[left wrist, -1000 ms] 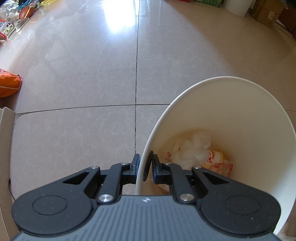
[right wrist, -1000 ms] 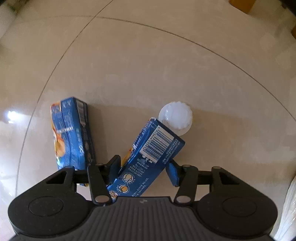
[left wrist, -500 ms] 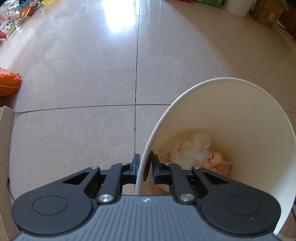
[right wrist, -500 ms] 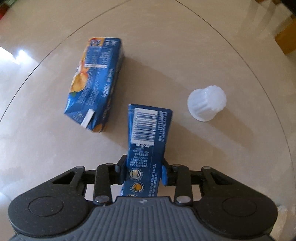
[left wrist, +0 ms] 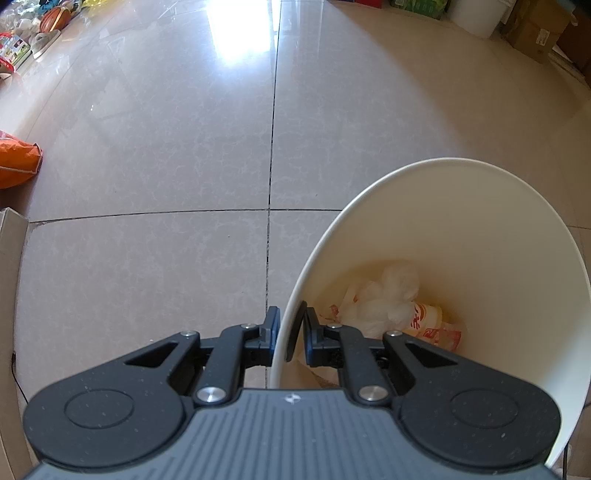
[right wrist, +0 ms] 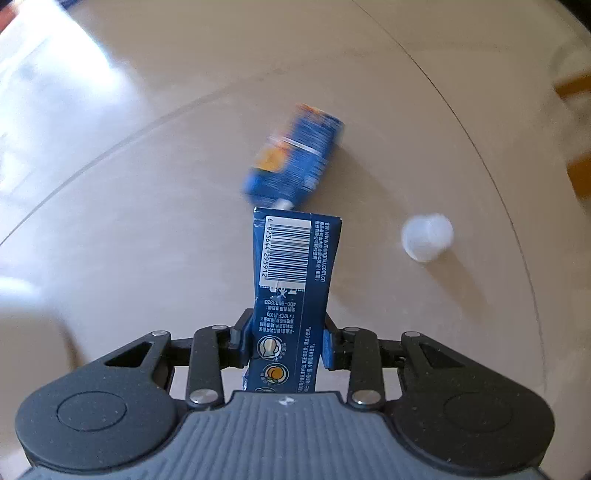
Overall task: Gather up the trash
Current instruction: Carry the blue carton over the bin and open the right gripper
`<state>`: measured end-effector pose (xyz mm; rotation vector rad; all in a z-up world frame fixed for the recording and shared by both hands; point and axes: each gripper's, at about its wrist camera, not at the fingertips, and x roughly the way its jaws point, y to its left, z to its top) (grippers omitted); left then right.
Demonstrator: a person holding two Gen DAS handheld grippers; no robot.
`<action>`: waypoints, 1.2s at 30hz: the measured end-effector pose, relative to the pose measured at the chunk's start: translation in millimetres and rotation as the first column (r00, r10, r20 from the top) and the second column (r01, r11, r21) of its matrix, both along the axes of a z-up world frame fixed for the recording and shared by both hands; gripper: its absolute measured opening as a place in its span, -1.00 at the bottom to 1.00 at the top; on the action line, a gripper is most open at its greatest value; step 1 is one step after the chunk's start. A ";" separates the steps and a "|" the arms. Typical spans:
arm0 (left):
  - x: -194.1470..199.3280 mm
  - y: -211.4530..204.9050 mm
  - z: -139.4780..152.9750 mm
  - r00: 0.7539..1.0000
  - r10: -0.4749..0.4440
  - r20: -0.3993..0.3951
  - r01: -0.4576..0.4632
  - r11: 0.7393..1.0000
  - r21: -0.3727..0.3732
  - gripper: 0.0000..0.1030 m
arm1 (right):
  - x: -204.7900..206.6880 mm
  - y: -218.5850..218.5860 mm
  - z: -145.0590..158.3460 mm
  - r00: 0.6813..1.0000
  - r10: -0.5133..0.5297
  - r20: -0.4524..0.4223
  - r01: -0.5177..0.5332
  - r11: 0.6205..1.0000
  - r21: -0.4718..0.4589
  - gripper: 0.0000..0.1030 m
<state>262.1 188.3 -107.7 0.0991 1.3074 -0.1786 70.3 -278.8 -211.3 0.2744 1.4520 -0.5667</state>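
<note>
My left gripper [left wrist: 286,332] is shut on the near rim of a white bin [left wrist: 480,236], which tilts toward the camera. Crumpled white plastic and a red-printed wrapper [left wrist: 391,306] lie at its bottom. In the right wrist view, my right gripper [right wrist: 286,338] is shut on a blue drink carton [right wrist: 295,273] with a barcode, held above the beige floor. A second blue carton [right wrist: 295,155] lies blurred on the floor beyond it. A small white ribbed cup [right wrist: 426,236] lies on the floor to the right.
An orange bag [left wrist: 16,162] and the edge of a cardboard box [left wrist: 9,266] are at the left. Boxes and a white bucket [left wrist: 476,14] stand at the far right, toys at the far left. A pale blurred shape [right wrist: 29,332] fills the right wrist view's lower left.
The right gripper closed on the barcode carton, lifted it off the floor and rolled, so the second carton and cup now sit farther away. The left gripper and bin stayed still.
</note>
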 end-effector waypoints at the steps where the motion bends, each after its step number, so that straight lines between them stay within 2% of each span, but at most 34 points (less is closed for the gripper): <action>1: 0.1 0.2 0.1 1.000 0.000 0.000 0.000 1.000 0.000 -0.79 | 3.1 8.9 13.2 0.999 0.033 0.011 -0.033 0.999 0.005 -0.24; 6: 0.1 -0.4 0.6 1.000 -0.002 0.002 0.002 1.000 0.003 -0.79 | 24.0 68.0 76.7 0.973 0.213 0.093 -0.218 0.975 0.051 -0.24; 9: 0.9 -0.5 1.1 1.000 0.002 0.000 -0.002 1.000 -0.002 -0.79 | 36.3 111.7 119.3 0.929 0.337 0.152 -0.350 0.934 0.072 -0.24; 13: 0.6 -0.1 0.8 1.000 0.004 0.001 -0.004 1.000 -0.002 -0.79 | 52.8 173.9 161.7 0.845 0.488 0.218 -0.517 0.849 0.105 -0.24; 18: 0.4 1.4 0.7 1.000 0.006 0.001 -0.006 1.000 -0.008 -0.78 | 68.7 231.7 186.2 0.742 0.617 0.262 -0.661 0.739 0.133 -0.24; 23: 1.0 2.5 1.7 1.000 0.009 0.000 -0.009 1.000 -0.011 -0.78 | 75.2 272.1 180.0 0.659 0.695 0.286 -0.748 0.644 0.159 -0.22; 24: 0.8 2.2 2.0 1.000 0.007 0.001 -0.007 1.000 -0.010 -0.79 | 73.0 280.9 184.0 0.640 0.709 0.295 -0.765 0.623 0.164 -0.05; 25: 0.8 2.3 1.9 1.000 0.006 0.001 -0.006 1.000 -0.009 -0.78 | 71.8 285.7 183.5 0.624 0.722 0.300 -0.779 0.607 0.158 0.28; 27: 0.8 2.5 2.0 1.000 0.008 0.001 -0.008 1.000 -0.010 -0.78 | 66.2 291.5 189.0 0.594 0.740 0.316 -0.798 0.592 0.114 0.56; 28: 0.7 2.6 2.0 1.000 0.008 0.001 -0.008 1.000 -0.012 -0.78 | 64.1 291.8 191.8 0.580 0.747 0.324 -0.806 0.584 0.097 0.58; 31: 0.7 3.3 2.4 1.000 0.008 0.001 -0.008 1.000 -0.013 -0.78 | 64.5 283.2 191.9 0.588 0.744 0.319 -0.799 0.596 0.084 0.58; 36: 0.6 2.6 1.9 1.000 0.008 0.001 -0.008 1.000 -0.008 -0.78 | 69.8 247.9 187.1 0.651 0.693 0.311 -0.745 0.662 0.084 0.60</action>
